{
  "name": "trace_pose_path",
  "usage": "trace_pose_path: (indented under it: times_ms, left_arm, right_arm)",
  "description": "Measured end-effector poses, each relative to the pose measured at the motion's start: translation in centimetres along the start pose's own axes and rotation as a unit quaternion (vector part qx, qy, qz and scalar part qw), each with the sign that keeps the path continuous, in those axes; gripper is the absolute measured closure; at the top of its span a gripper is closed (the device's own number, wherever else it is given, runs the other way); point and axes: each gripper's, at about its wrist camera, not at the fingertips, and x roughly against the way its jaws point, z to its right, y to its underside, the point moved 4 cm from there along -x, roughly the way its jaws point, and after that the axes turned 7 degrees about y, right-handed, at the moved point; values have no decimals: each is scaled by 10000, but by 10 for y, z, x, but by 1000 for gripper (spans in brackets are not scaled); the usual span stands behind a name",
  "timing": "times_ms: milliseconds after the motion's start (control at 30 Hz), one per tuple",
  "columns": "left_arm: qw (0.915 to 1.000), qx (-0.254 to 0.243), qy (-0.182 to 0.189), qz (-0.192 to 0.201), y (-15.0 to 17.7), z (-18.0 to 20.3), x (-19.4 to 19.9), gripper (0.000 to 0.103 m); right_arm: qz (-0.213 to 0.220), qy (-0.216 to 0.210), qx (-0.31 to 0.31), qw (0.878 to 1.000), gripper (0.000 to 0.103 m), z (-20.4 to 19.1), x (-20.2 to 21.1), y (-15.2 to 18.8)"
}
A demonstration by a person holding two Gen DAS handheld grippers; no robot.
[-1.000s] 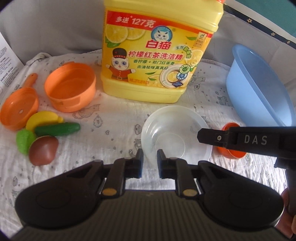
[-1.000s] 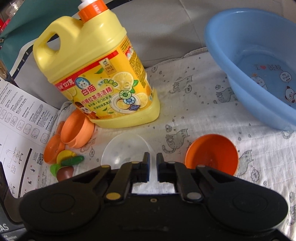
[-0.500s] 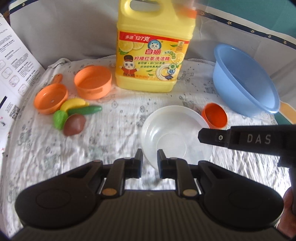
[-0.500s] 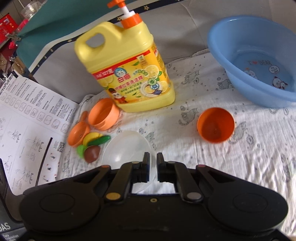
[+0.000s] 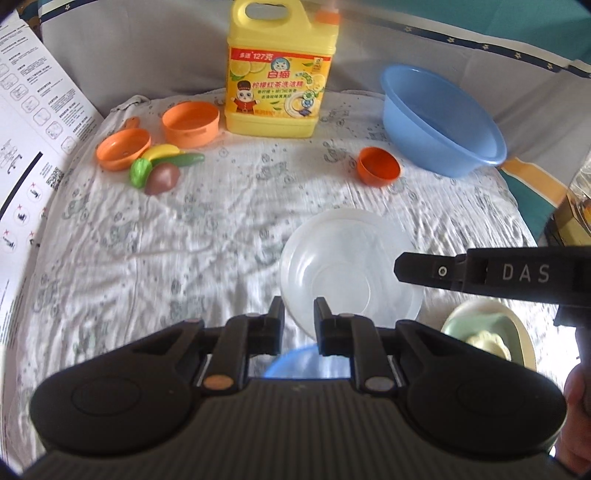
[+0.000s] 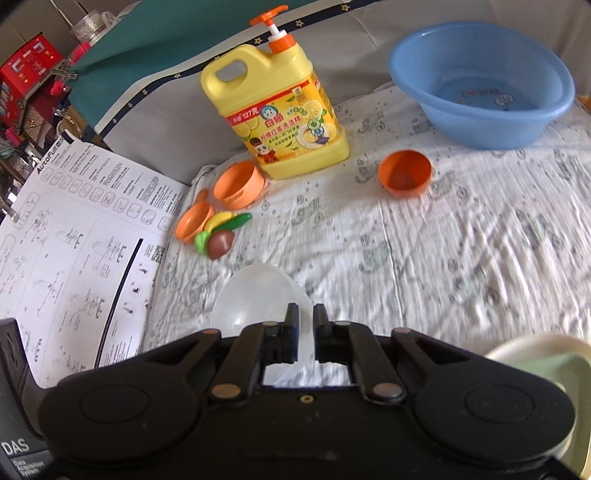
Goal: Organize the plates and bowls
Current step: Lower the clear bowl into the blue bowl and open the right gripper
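While both the left gripper (image 5: 298, 317) and the right gripper (image 6: 306, 325) pinch opposite rims of the clear bowl (image 5: 351, 273), held well short of the yellow detergent jug (image 5: 280, 74), the carry seems underway, next needing a level lowering onto a stack.

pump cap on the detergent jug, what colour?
Orange pump cap, white stem; clearest in the right wrist view.

Each hand-held gripper (image 5: 298, 317) is matte black, brass-coloured pivot screws (white "DAS" lettering on one).
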Motion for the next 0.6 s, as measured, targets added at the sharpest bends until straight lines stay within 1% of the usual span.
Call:
trace_pose_path:
  times_ms: [300,433,600]
  left_arm:
    - [9998,-140,21,-163,42,8,21,88]
    - [9995,-228,-11,-219,53,9,25,87]
    - [9992,-194,-16,-340,64,4,23,86]
  right_arm:
    - [-165,-45,59,9998,95,5,26,46]
    - [-300,-79,13,9995,95,8,27,57]
    - [-480,-51,86,9988,95,6,26,70]
